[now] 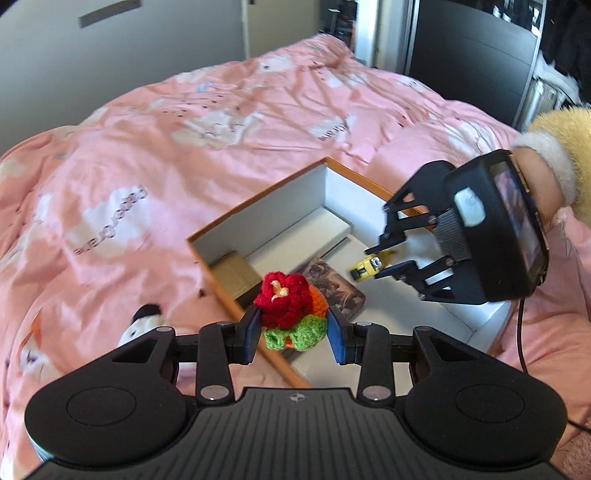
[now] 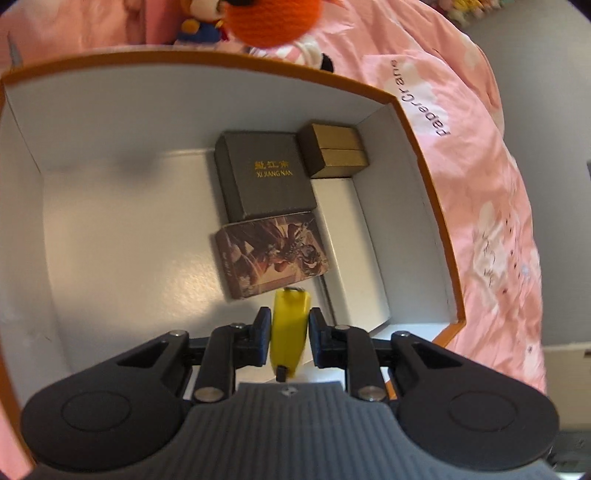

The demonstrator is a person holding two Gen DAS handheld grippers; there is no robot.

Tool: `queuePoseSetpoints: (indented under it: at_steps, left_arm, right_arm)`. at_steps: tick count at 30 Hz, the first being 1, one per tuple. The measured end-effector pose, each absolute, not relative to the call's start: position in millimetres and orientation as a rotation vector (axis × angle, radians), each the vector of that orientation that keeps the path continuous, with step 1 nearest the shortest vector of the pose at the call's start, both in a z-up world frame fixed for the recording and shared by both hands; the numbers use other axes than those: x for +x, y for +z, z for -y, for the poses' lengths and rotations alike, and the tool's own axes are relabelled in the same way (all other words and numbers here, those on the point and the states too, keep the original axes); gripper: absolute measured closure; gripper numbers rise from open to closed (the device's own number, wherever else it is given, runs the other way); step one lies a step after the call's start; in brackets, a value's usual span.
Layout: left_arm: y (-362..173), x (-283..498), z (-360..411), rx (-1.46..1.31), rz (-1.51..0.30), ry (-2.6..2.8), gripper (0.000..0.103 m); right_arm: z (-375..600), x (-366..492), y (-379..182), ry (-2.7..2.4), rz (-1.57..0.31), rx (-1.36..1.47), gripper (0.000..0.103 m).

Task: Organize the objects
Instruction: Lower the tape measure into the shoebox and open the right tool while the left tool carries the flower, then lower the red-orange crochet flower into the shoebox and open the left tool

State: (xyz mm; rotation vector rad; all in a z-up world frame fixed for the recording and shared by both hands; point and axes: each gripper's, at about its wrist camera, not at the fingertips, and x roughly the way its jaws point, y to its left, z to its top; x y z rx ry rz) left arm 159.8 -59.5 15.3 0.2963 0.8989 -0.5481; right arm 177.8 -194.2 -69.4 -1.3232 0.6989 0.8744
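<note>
Left wrist: crocheted flower (image 1: pixel 286 308) between left tool (image 1: pixel 295 332) pads.

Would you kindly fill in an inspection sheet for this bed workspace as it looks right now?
Surface: pink duvet, rumpled.
Job's things: orange-rimmed white box holds dark box, gold box, illustrated card box.
Clutter: plush toys at the box's far rim.
Grippers: left gripper shut on crocheted flower; right gripper inside the box, shut on yellow toy.
Cables: black cable beside the box.
Surroundings: dark wardrobe, grey wall.
</note>
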Motion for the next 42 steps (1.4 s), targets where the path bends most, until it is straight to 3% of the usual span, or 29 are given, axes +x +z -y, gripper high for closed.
queuePoseSetpoints:
  at_steps: [8, 16, 24, 27, 42]
  left_arm:
    - [-8.3, 188.4, 85.3, 0.365, -0.939, -0.596, 0.060]
    - [-25.7, 208.2, 93.9, 0.387, -0.972, -0.612, 0.060]
    - [-34.6, 214.2, 98.6, 0.408, -0.997, -0.623, 0.060]
    - [-35.2, 214.1, 100.3, 0.414, -0.998, -0.632, 0.060]
    - [-39.6, 215.3, 104.2, 0.424, -0.987, -0.692, 0.060]
  right_arm:
    - [190.7, 203.5, -100.1, 0.796, -0.706, -1.458, 0.083]
    - [186.7, 217.5, -104.7, 0.727, -0.718, -1.373, 0.082]
    - [188.9, 228.3, -92.9, 0.845, -0.831, -1.225, 0.076]
    - [187.9, 237.3, -88.4, 0.860, -0.878, -1.180, 0.063]
    - [171.0, 268.7, -89.5, 0.811, -0.940, -1.207, 0.059]
